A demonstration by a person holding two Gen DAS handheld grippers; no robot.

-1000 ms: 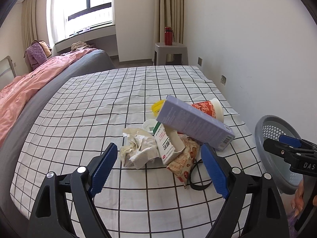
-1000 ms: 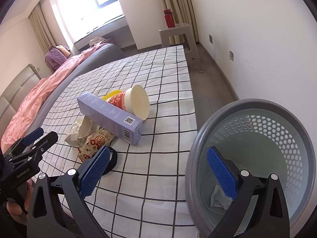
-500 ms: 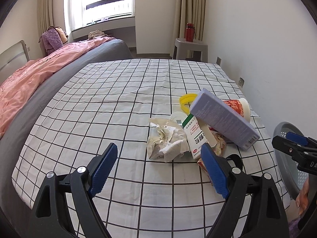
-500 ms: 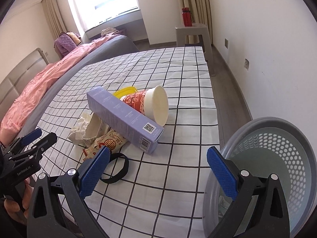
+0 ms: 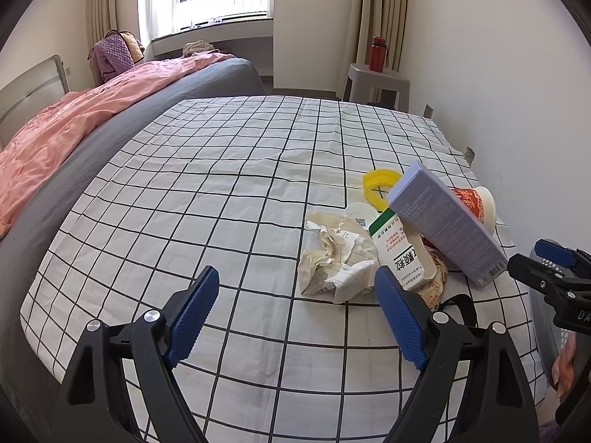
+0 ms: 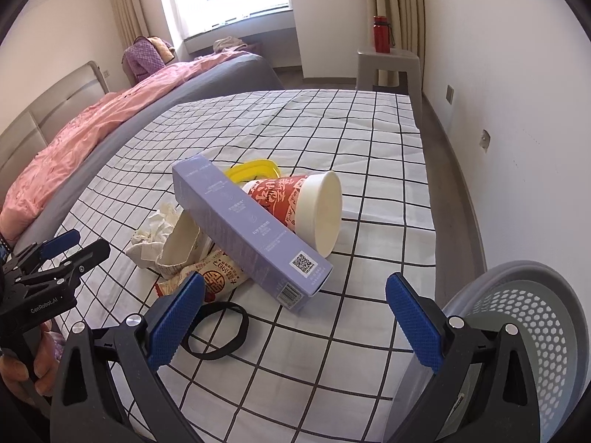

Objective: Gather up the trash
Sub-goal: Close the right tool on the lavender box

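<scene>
A heap of trash lies on the checked bedsheet (image 5: 221,184): a long lilac box (image 5: 443,221) (image 6: 251,229) leaning over a red paper cup (image 6: 295,203) (image 5: 474,203), a yellow lid (image 5: 378,186) (image 6: 255,170), a green-and-white carton (image 5: 399,254), crumpled paper (image 5: 340,258) (image 6: 155,232), a red snack wrapper (image 6: 214,277) and a black band (image 6: 218,332). My left gripper (image 5: 295,306) hovers open, near and left of the paper. Over the sheet in front of the box, my right gripper (image 6: 291,317) is open too. Both are empty.
A grey perforated basket (image 6: 524,332) (image 5: 543,317) stands off the bed's right edge by the white wall. A pink duvet (image 5: 74,122) covers the far left of the bed. A grey stool (image 5: 376,85) with a red bottle (image 5: 377,53) stands beyond the bed.
Both grippers shifted left along the bed and rolled. The trash heap slid right in the left wrist view; the basket moved toward the right edge in the right wrist view. Jaws stayed open.
</scene>
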